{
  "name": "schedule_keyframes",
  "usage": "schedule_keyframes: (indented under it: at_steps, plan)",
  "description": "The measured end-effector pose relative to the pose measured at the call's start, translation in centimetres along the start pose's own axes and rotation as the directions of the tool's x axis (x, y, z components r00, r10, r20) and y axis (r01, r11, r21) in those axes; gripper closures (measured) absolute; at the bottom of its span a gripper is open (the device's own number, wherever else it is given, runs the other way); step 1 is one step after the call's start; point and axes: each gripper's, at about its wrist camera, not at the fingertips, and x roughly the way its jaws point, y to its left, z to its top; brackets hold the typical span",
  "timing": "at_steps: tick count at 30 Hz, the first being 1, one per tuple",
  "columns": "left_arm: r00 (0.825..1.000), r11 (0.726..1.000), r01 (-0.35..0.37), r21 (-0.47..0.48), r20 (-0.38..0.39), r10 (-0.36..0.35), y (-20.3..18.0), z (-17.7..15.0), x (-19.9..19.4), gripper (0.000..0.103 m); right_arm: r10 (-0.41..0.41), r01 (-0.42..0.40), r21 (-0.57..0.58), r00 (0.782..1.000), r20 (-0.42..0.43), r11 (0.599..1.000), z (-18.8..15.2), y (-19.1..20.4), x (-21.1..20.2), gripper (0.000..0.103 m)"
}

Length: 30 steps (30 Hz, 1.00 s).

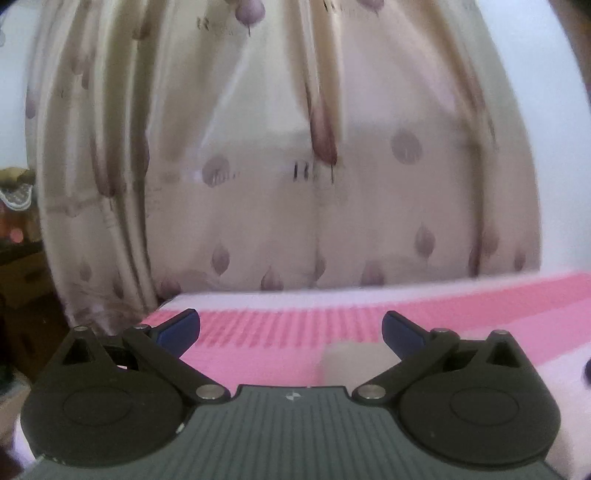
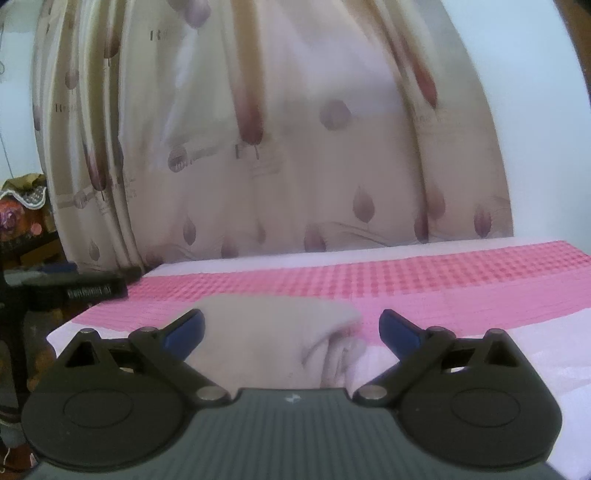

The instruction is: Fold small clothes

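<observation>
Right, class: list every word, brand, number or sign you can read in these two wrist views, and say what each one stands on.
"R": dark print on the curtain; the letters after it are too blurred to read.
"R": print near the curtain's top in the right wrist view; the rest is blurred.
White lettering on the black bar at the left: too blurred to read.
Small round white mark on the right gripper's grey body: a sign, no text.

Each hand-held gripper: black linkages, blue fingertips, ribbed grey body.
</observation>
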Motion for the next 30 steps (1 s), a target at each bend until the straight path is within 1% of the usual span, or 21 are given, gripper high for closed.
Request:
schedule_keyframes:
  at_steps: [2,4,5,7,8,11,13,18,30]
  plan:
    - [0.997,0.997,0.069,-0.043,-0.021,-0.070,0.6,0.9,-0.5,0.000,-0.002,0.002,-0.002,1.000,0.005,1.000,0.0,-0.1,-0.7,0.001]
    - [0.994,0.993,0.106,-0.055,-0.026,-0.107,0.8,1.5,-0.9,0.000,-0.002,0.002,0.001,1.000,0.015,1.000,-0.1,0.0,-1.4,0.001]
    - [0.994,0.992,0.108,-0.062,-0.012,-0.109,1.0,1.7,-1.3,0.000,-0.002,0.002,0.001,1.000,0.019,1.000,-0.1,0.0,-1.6,0.001]
    - [0.996,0.993,0.085,-0.080,-0.001,-0.085,1.0,1.9,-2.1,0.000,-0.005,0.005,-0.005,1.000,0.025,1.000,0.0,0.3,-2.1,0.001]
    - [0.997,0.993,0.075,-0.087,-0.008,-0.076,1.0,2.0,-2.2,0.000,-0.009,0.009,-0.009,1.000,0.029,1.000,-0.1,0.5,-2.2,0.001]
    - [0.994,0.990,0.094,-0.101,-0.044,-0.098,1.1,2.1,-2.4,0.000,-0.013,0.013,-0.018,0.999,0.032,1.000,0.0,0.7,-2.6,0.001]
    - [0.994,0.990,0.094,-0.105,-0.043,-0.099,1.3,2.1,-2.8,0.000,-0.016,0.017,-0.023,0.999,0.037,1.000,0.0,1.0,-2.9,0.001]
    - [0.994,0.991,0.094,-0.095,-0.039,-0.098,1.3,1.8,-2.9,0.000,-0.019,0.021,-0.037,0.999,0.042,0.999,0.0,1.4,-3.3,0.001]
    - [0.992,0.992,0.103,-0.072,-0.060,-0.107,0.5,0.9,-3.1,0.000,-0.006,0.008,-0.042,1.000,0.028,0.999,-0.2,1.7,-3.8,0.001]
